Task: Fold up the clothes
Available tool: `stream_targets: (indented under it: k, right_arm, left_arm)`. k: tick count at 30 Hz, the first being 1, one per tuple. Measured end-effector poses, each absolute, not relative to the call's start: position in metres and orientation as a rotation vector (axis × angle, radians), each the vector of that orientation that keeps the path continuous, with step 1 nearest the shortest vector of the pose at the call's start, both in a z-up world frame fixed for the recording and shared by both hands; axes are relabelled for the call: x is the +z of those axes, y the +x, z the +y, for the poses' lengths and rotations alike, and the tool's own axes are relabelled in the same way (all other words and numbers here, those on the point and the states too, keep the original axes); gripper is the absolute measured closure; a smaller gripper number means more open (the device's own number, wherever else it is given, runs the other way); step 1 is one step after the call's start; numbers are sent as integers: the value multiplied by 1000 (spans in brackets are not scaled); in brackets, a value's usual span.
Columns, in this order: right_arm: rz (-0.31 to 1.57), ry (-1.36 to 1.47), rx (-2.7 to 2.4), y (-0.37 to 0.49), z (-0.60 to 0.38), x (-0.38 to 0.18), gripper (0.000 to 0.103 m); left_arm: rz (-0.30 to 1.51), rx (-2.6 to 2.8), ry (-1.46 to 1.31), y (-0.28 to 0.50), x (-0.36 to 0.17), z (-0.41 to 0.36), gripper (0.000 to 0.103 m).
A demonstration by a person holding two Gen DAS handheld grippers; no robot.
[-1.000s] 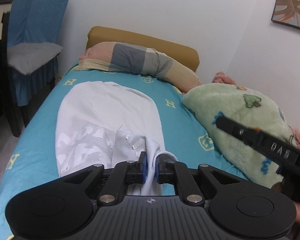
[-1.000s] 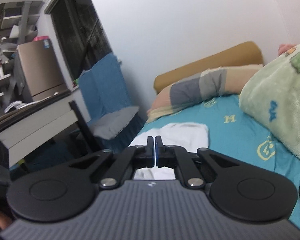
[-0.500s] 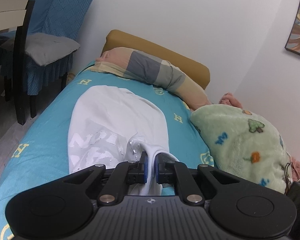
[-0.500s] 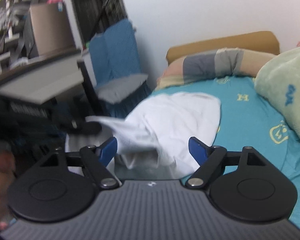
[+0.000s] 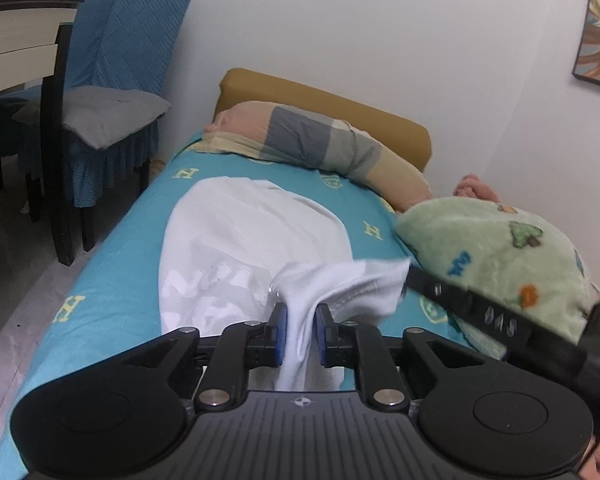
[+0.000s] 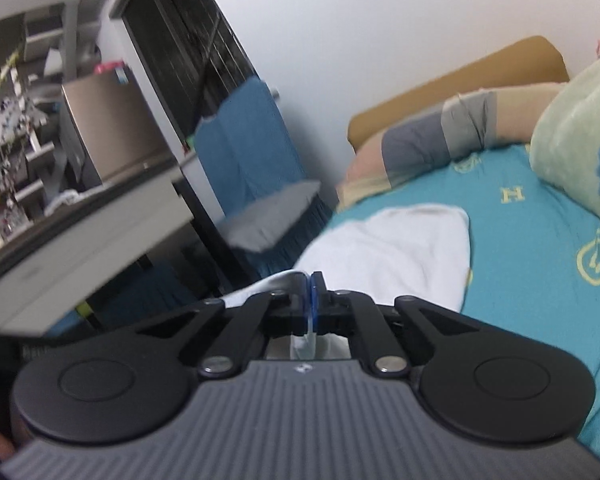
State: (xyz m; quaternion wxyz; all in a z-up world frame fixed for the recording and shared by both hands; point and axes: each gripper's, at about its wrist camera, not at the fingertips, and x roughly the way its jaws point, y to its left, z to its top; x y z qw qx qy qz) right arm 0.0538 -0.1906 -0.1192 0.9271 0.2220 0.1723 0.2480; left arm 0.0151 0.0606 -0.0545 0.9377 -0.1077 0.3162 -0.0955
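A white garment (image 5: 240, 248) with a pale print lies lengthwise on the teal bed sheet (image 5: 112, 280). My left gripper (image 5: 299, 330) is shut on its near edge, white cloth bunched between the blue pads. From there a strip of the cloth stretches right to the other gripper's finger (image 5: 460, 304). In the right wrist view my right gripper (image 6: 310, 296) is shut on a thin fold of the same garment (image 6: 400, 256), which spreads out beyond it on the sheet (image 6: 540, 272).
A striped pillow (image 5: 320, 148) lies against the mustard headboard (image 5: 340, 100). A green fleece blanket (image 5: 508, 256) is heaped on the bed's right side. Left of the bed stand a chair with a blue cover (image 5: 112, 80) and a table (image 6: 80, 240).
My right gripper, open half a second ago, has shut on the garment's edge. The cloth between the two grippers is now lifted and stretched. My left gripper kept its hold.
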Motion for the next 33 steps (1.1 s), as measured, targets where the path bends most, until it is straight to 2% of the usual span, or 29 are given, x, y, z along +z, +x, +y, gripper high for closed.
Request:
stream_targets:
  k: [4,6,8,11,14,18,21,22,23,24,26,27,33]
  right_arm:
    - [339,458,510,50,-192,-114,99]
    - [328,456,503,49,-193,-110,99]
    - [310,456,502,47,-195,-104,99]
    - [290,460,500,44,-195,-97,99]
    - [284,464,491,42,-194,-94,99]
    - [247,461,463,35,-195,-90,100]
    - [209,466,424,30,-200,-85,100]
    - [199,467,408,29,-203,-84,100]
    - [190,469,391,28,-205,-83,100]
    - [180,470,374,27,-207,-82,100]
    - [177,464,348,27,-210,-82,100]
    - [178,458,337,26,-211,-83,100]
    - [108,468,271,5,-224,-73,100]
  left_arm:
    - [678,-181,-165,1,-51,54,79]
    - [697,-186,-145,-9,-48,51,67]
    - [725,-178,-143,-20,-49,47,49]
    - [762,-129,-159,-13,-63,46,36]
    - [799,-80,-174,-6,-76,44,30]
    - [847,-14,-193,3,-94,41,30]
    - [882,37,-208,10,-108,39,32]
    - [894,53,-213,12,-112,38,38]
    - [906,70,-218,14,-117,38,53]
    - [914,85,-223,16,-120,37,60]
    - [876,84,-235,11,-110,40,88]
    - [857,84,-241,8,-105,41,92]
    - [636,29,-195,-29,-43,46,95]
